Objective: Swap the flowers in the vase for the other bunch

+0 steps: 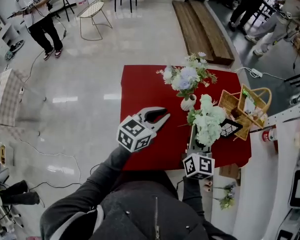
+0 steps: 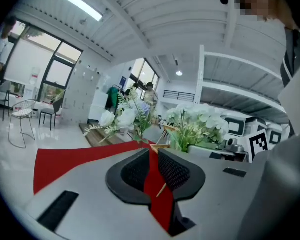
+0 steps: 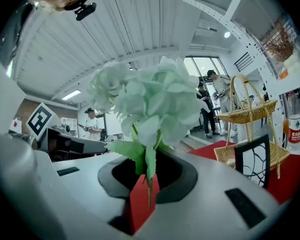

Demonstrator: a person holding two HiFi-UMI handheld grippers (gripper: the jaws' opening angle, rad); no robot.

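Closest to us, the right gripper (image 3: 149, 171) is clenching the thin stem (image 3: 149, 188) of the pale green bunch (image 1: 208, 120), holding it upright just above the red tabletop (image 1: 145, 89). To its left, the left gripper (image 1: 162, 116) is hovering over the cloth with its jaws pinched nearly together on nothing we can make out. Only a sliver of red is showing between them.

Just beyond the held bunch, the small white vase (image 1: 188, 103) is standing with the blue-and-white bouquet (image 1: 186, 76) in it, so we're judging the swap as not yet begun: the old flowers are waiting to come out. A wicker basket (image 1: 250, 111) is sitting off to the right.

Here's where we're getting nervous. That vase is looking small under a wide, top-heavy bouquet, and a sideways tug on it could tip the vase over. The left jaws are also needing to spread before they can take any stems. Meanwhile the held bunch is hanging right beside the vase, so a drift of the right gripper could knock it. That pinch on one skinny stem could also let the bunch swivel or slip.
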